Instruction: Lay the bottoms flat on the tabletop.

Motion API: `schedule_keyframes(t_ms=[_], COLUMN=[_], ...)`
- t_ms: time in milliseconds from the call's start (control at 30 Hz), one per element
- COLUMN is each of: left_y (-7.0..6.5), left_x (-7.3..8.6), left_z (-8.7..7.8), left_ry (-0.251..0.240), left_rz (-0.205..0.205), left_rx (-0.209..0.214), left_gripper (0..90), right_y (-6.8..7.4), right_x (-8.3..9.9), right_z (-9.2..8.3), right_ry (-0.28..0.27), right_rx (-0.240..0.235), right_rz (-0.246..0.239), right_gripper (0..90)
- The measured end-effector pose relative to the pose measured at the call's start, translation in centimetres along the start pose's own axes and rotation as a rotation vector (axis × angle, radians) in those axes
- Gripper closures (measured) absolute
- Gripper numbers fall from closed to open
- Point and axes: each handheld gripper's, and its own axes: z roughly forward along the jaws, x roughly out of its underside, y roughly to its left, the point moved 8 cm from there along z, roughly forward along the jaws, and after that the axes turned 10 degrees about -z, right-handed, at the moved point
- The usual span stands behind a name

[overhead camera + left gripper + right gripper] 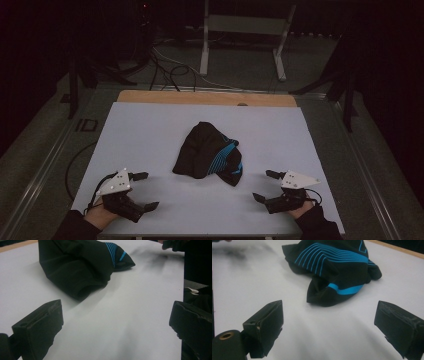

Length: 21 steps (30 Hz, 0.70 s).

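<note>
A crumpled black garment with blue stripes (210, 156) lies in the middle of the white table top (150, 130). My left gripper (145, 190) rests near the front left of the table, open, its jaws wide apart with nothing between them. My right gripper (266, 185) rests near the front right, also open and empty. Both point inward at the garment. In the left gripper view the garment (77, 267) lies ahead beyond the jaws, a rolled sleeve or hem nearest. In the right gripper view its blue-striped side (337, 267) faces me, a little beyond the jaws.
A wooden strip (205, 97) runs along the table's far edge. Beyond it stand a white metal frame (245, 35) and loose cables (165, 70) on the dark floor. White surface lies bare all around the garment.
</note>
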Motion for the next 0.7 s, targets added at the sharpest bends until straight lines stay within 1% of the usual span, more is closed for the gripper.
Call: schedule_keyframes(t_ms=[67,100,233,300,467,500,567,633,667,700], left_y=[-0.1,-0.1,-0.2,-0.2,-0.3,-0.3,-0.4,-0.4,-0.4,-0.5], left_x=[0.1,0.1,0.1,0.0,-0.3,-0.4,-0.7,-1.0,-1.0,-1.4], left_z=[0.1,0.1,0.2,0.2,0.1,0.0,0.0,0.0,0.0,0.0], left_ry=[0.006,0.007,0.011,0.005,-0.011,-0.015,-0.025,-0.031,-0.031,-0.045], left_rz=[0.004,0.003,0.003,0.004,0.002,0.005,-0.001,0.000,0.000,0.000], left_rx=[0.006,0.008,0.014,0.017,0.019,0.020,0.030,0.027,0.027,0.030], left_gripper=[0.2,0.2,0.2,0.2,0.2,0.2,0.2,0.2,0.2,0.2], right_y=[0.3,0.3,0.4,0.5,0.6,0.6,0.8,0.9,0.9,0.9], right_x=[0.0,0.0,0.0,0.1,-0.1,-0.3,-0.6,-1.2,-1.2,-1.5], right_z=[0.1,0.1,0.2,0.3,0.2,0.2,0.2,0.2,0.2,0.2], right_ry=[0.007,0.008,0.012,0.016,0.022,0.017,0.021,0.011,0.011,0.000], right_rx=[-0.013,-0.010,-0.025,-0.025,-0.026,-0.028,-0.034,-0.035,-0.035,-0.040], right_rz=[0.006,0.000,0.005,-0.001,0.008,0.008,0.008,0.003,0.003,0.005], right_gripper=[8.7,8.7,8.8,8.8,8.8,8.8,8.8,8.9,8.9,8.8])
